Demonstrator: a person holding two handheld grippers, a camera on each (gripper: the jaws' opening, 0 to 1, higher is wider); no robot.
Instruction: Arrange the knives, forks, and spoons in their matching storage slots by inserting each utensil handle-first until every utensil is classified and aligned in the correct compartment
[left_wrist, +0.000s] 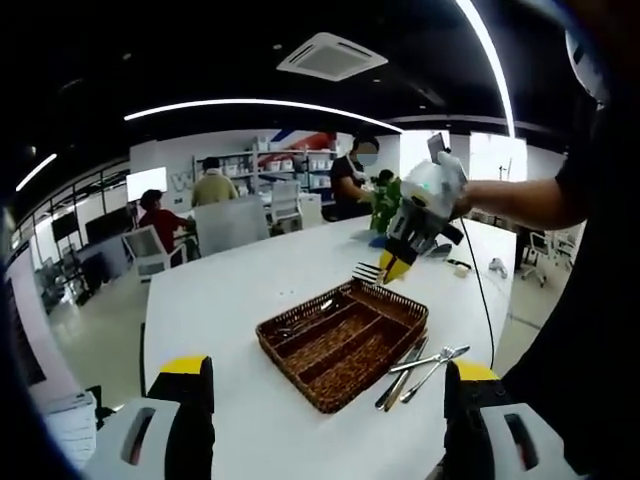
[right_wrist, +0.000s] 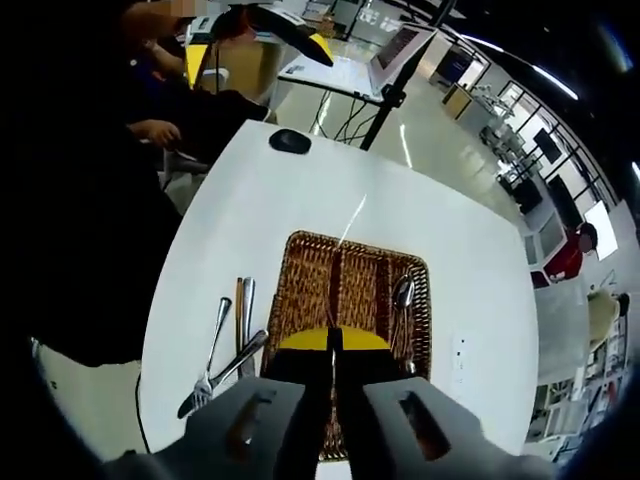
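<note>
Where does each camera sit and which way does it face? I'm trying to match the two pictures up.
Left gripper view: rides low on the left gripper, jaws wide apart, looking level across the white table at the wicker tray; the right gripper, holding a fork, and the person's arm show.
Right gripper view: rides on the right gripper, jaws closed on the fork, looking steeply down on the tray; the person's dark clothing shows at left.
Shared: tray, table, loose cutlery beside the tray.
</note>
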